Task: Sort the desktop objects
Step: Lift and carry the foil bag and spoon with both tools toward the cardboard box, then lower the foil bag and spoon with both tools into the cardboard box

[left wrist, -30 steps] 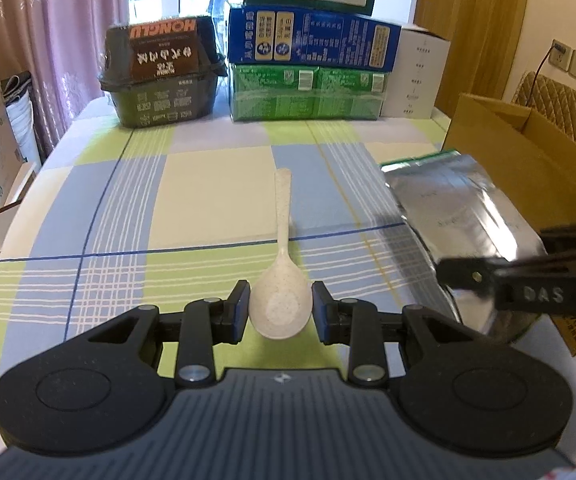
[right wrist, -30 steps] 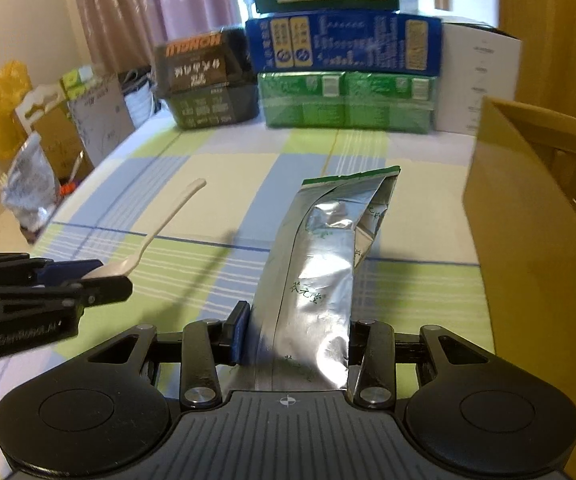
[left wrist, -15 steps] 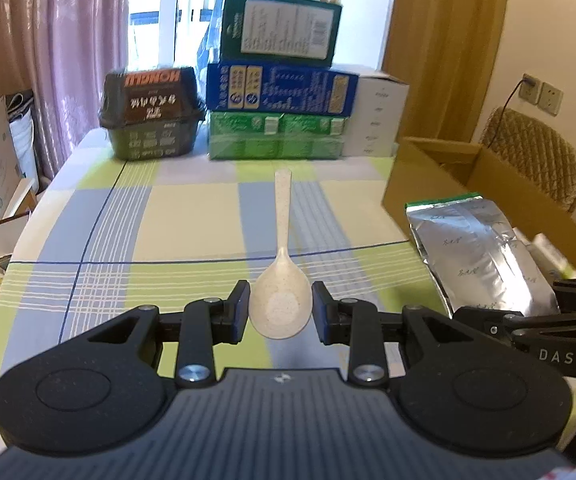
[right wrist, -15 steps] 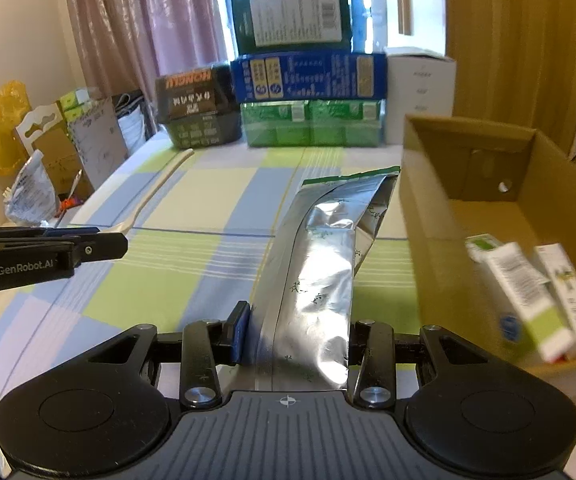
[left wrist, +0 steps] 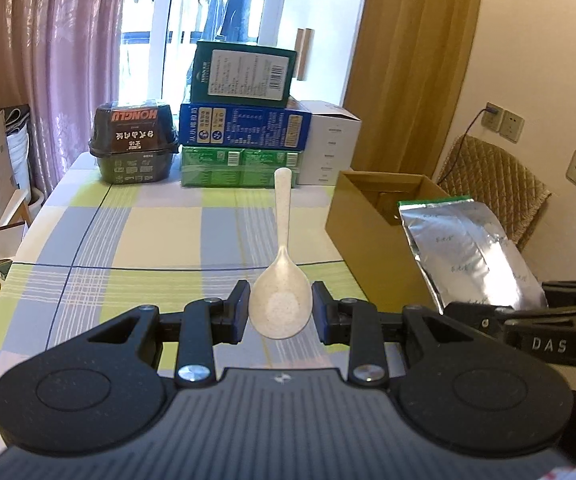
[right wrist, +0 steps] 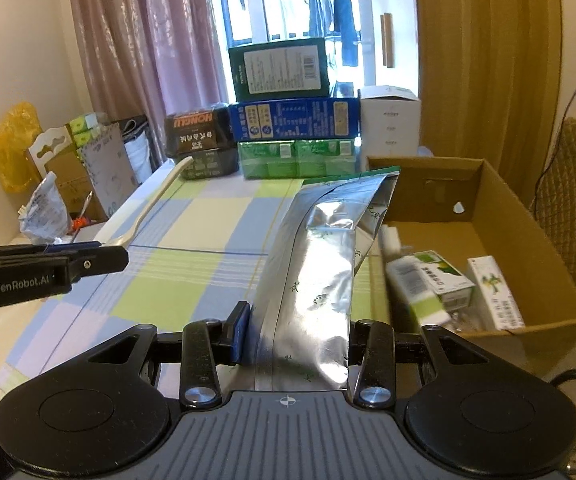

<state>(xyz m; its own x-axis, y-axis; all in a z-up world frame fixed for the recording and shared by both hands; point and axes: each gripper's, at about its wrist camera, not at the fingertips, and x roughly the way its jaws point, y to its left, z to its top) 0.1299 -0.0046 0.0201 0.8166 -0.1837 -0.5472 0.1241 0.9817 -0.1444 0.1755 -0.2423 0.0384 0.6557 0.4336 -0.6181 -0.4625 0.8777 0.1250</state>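
Over on the left, the left gripper (left wrist: 280, 307) has its two fingers pinched on the bowl of a pale speckled spoon (left wrist: 280, 300), handle pointing straight ahead and the whole thing held up above the checked tablecloth (left wrist: 128, 248). From the right wrist view that same left gripper (right wrist: 100, 254) shows side-on, the spoon (right wrist: 156, 200) angling up and away from it. Behind it, at the far end of the table, sits a dark HONGLU tub (left wrist: 134, 146), then a stack: green packs (left wrist: 240, 168) at the bottom, a blue box (left wrist: 244, 128) on them, a dark green box (left wrist: 244, 74) on top, with a white box (left wrist: 332, 148) just beside. Moving right, the right gripper (right wrist: 296, 330) is clamped on the lower end of a silver foil pouch (right wrist: 324, 248), which stands up between the fingers, its green-edged top leaning toward the open cardboard box (right wrist: 528, 232). In the left wrist view, that pouch (left wrist: 468, 248) hangs at the box's (left wrist: 364, 232) near right side, the right gripper (left wrist: 500, 316) under it. Inside the box lie a green-and-white carton (right wrist: 428, 284) and a second small white-and-green carton (right wrist: 494, 292). Far right, a quilted chair back (left wrist: 492, 184) against the wall.
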